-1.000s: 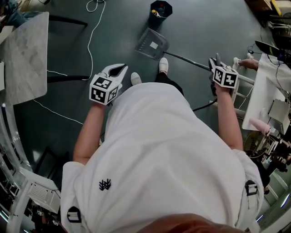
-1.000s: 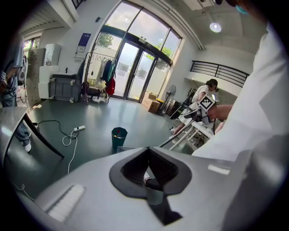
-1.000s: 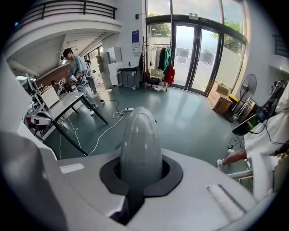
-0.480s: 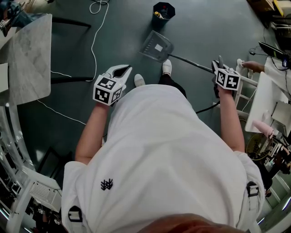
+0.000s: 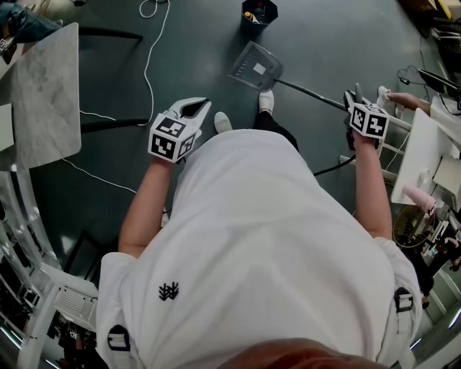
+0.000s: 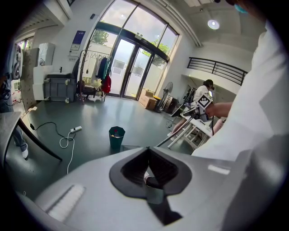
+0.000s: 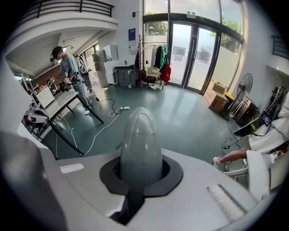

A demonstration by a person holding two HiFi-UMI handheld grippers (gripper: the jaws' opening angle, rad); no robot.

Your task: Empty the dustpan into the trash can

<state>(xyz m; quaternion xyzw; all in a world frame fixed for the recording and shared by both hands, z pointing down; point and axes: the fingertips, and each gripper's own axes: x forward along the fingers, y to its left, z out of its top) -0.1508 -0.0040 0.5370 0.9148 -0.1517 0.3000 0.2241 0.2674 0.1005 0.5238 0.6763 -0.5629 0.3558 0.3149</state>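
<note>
In the head view a grey translucent dustpan [image 5: 256, 66] hangs low over the dark floor on a long thin handle [image 5: 310, 92]. My right gripper [image 5: 354, 97] is shut on that handle's upper end, whose rounded grey tip [image 7: 141, 140] stands up between the jaws in the right gripper view. A dark teal trash can [image 5: 259, 12] with some litter inside stands just beyond the dustpan. It also shows in the left gripper view as a small trash can [image 6: 116, 136]. My left gripper [image 5: 204, 103] is held out at the left, shut with nothing in it.
A marble-topped table [image 5: 43, 86] with black legs stands at the left. A white cable [image 5: 148, 54] trails over the floor. At the right are a white table [image 5: 421, 148] and another person's arm [image 5: 403, 102]. My shoes [image 5: 265, 101] are just behind the dustpan.
The right gripper and the dustpan have shifted a little forward and to the right. The left gripper has drifted slightly forward too. Both grips are unchanged.
</note>
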